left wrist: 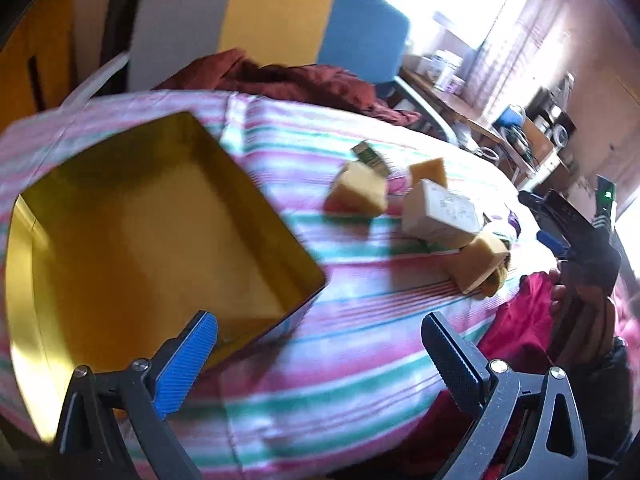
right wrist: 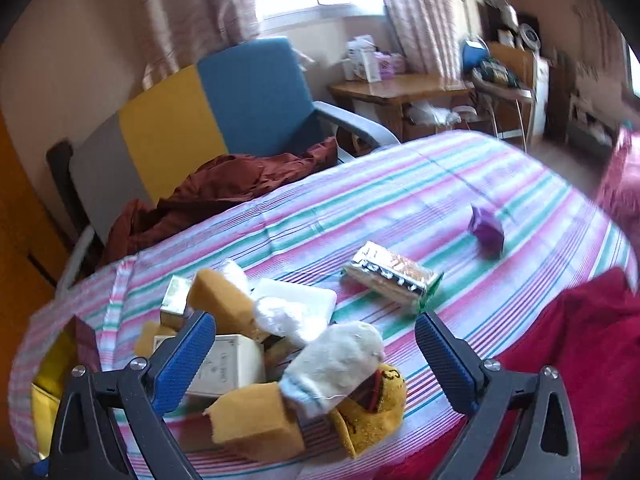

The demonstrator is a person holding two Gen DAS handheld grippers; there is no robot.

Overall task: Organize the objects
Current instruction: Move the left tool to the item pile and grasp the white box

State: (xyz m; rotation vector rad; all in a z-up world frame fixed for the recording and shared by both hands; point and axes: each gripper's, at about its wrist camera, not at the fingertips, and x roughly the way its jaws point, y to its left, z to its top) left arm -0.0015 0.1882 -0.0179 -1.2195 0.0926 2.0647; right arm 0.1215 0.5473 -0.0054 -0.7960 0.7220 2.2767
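Note:
An open gold tin box (left wrist: 152, 216) lies empty on the striped bedspread (left wrist: 344, 340), at the left in the left wrist view. My left gripper (left wrist: 320, 344) is open and empty, just right of the tin's near corner. Beyond it lie yellow sponge blocks (left wrist: 360, 194) and a white carton (left wrist: 440, 214). In the right wrist view my right gripper (right wrist: 316, 350) is open and empty over a pile: sponge blocks (right wrist: 252, 424), a white sock (right wrist: 336, 360), a yellow sock (right wrist: 376, 412), a white carton (right wrist: 230, 364). A foil biscuit pack (right wrist: 394, 276) and a purple packet (right wrist: 486, 230) lie farther off.
A grey, yellow and blue chair (right wrist: 208, 120) with a rust-red cloth (right wrist: 240, 184) stands behind the bed. A wooden desk (right wrist: 400, 90) with clutter is by the window. A red blanket (right wrist: 560, 360) lies at the bed's right edge. The right gripper's body (left wrist: 576, 240) shows at the right.

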